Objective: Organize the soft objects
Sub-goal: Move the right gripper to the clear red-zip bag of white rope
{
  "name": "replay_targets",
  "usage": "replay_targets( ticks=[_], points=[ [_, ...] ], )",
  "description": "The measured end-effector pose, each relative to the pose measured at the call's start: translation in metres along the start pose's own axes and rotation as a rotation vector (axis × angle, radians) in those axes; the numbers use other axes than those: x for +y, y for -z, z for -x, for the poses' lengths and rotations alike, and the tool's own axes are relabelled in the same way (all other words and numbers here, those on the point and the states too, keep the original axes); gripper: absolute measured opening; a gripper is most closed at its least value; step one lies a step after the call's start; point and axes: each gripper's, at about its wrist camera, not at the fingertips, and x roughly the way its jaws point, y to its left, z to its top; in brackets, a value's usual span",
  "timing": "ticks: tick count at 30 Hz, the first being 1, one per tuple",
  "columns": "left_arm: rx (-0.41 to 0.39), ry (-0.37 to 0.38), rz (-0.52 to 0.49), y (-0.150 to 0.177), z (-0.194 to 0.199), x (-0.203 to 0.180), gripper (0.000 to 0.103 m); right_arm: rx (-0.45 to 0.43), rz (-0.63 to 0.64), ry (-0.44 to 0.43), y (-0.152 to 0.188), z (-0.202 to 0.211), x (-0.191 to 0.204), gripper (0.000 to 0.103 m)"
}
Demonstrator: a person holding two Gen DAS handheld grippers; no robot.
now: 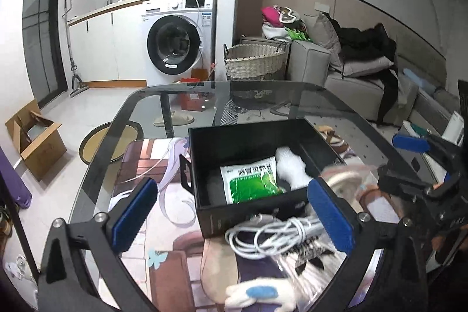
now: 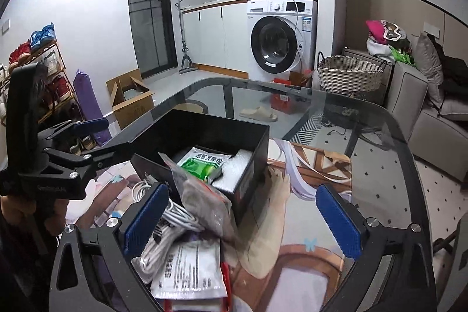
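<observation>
A black open box (image 1: 204, 142) (image 2: 204, 127) stands on the printed mat. Inside lie a green-and-white sachet (image 1: 251, 180) (image 2: 201, 163) and a white soft piece (image 1: 292, 168) (image 2: 234, 170). A clear bag (image 2: 201, 201) (image 1: 345, 177) with greyish contents leans on the box's near corner, blurred in the left wrist view. A coiled white cable (image 1: 272, 236) (image 2: 172, 221), a printed white packet (image 2: 190, 274) and a white glove (image 1: 260, 294) lie in front of the box. My left gripper (image 1: 232, 214) and right gripper (image 2: 242, 221) stand open and empty, each just short of the box.
The mat covers the near part of a glass table (image 1: 263, 95) (image 2: 365, 119). Beyond it are a wicker basket (image 1: 254, 60), a washing machine (image 2: 280, 40), a sofa with clothes (image 1: 359, 69), a cardboard box (image 2: 131, 98) and a shoe rack (image 2: 44, 63).
</observation>
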Motion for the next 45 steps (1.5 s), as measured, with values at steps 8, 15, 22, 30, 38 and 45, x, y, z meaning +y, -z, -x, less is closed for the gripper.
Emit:
replay_targets(
  ticks=[8,15,22,30,38,45],
  points=[
    [0.030,0.033,-0.001,0.011,0.016,0.001,0.103,0.032,-0.062,-0.027,0.015,0.013,0.001,0.102],
    [0.043,0.008,0.003,0.018,0.022,0.001,0.103,0.047,-0.082,-0.026,0.030,0.018,0.010,0.102],
    [0.065,0.004,0.036,0.036,0.015,0.006,0.103,0.070,-0.141,-0.024,0.030,0.008,0.010,0.102],
    [0.055,-0.002,0.084,0.045,0.010,0.016,0.103,0.127,-0.207,-0.003,0.029,-0.023,0.007,0.102],
    [0.079,-0.001,0.094,0.049,0.003,0.021,0.103,0.151,-0.221,0.000,0.019,-0.050,0.015,0.102],
    [0.092,-0.014,0.085,0.053,0.002,0.025,0.103,0.189,-0.211,0.041,0.013,-0.068,0.023,0.102]
  ],
)
